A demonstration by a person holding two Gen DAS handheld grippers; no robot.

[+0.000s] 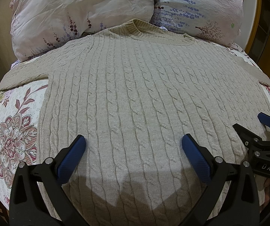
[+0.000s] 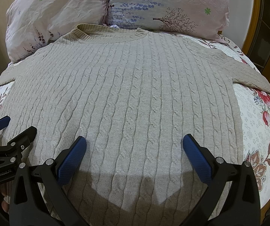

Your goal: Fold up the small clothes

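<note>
A beige cable-knit sweater (image 1: 135,94) lies flat and spread out on the bed, collar toward the pillows and sleeves out to both sides; it also fills the right wrist view (image 2: 127,94). My left gripper (image 1: 134,146) is open and empty, hovering above the sweater's lower left part. My right gripper (image 2: 134,146) is open and empty above the lower right part. The right gripper shows at the right edge of the left wrist view (image 1: 251,126), and the left gripper at the left edge of the right wrist view (image 2: 14,126). The hem is hidden below the frames.
The bed has a floral sheet (image 1: 12,131), also seen on the right (image 2: 262,131). Two floral pillows (image 1: 78,15) (image 2: 163,5) lie at the head of the bed behind the collar. A wooden frame (image 2: 251,37) stands at the far right.
</note>
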